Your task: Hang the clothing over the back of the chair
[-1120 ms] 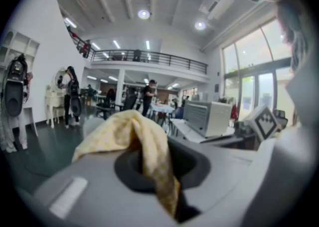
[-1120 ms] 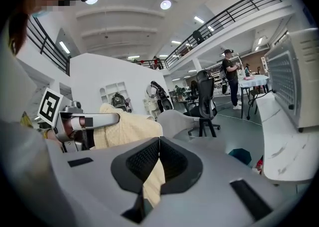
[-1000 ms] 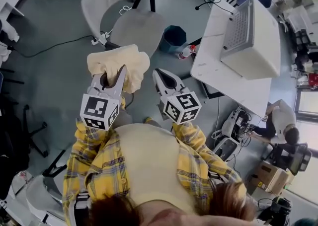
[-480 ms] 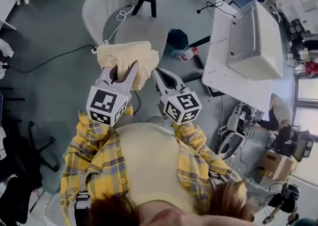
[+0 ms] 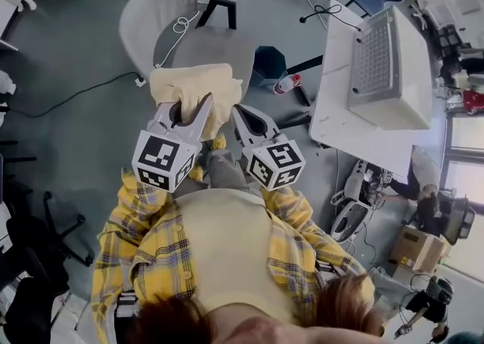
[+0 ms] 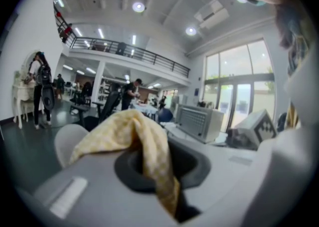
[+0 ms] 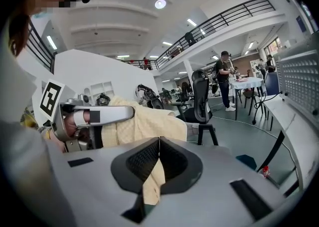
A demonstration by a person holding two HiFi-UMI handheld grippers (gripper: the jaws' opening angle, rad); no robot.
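A pale yellow piece of clothing [image 5: 195, 87] is bunched in the air just in front of the seat of a light grey chair [image 5: 147, 13], whose curved back stands on the far side. My left gripper [image 5: 189, 105] is shut on the clothing, and the fabric [image 6: 130, 130] spills out over its jaws. My right gripper [image 5: 241, 113], just to the right, is also shut on it: a fold of the clothing [image 7: 149, 123] hangs down between the closed jaws of the right gripper [image 7: 158, 143]. The chair back [image 6: 67, 141] shows low behind the cloth.
A teal bin [image 5: 268, 61] and a bottle [image 5: 286, 83] stand right of the chair. A white table [image 5: 333, 108] carries a large grey machine [image 5: 389, 63]. Cables cross the floor at left. Black office chairs [image 7: 202, 102] and several people stand farther off.
Both grippers have carried the clothing forward, toward the chair; the bundle now hangs close to the seat's near edge. Both grips are unchanged.
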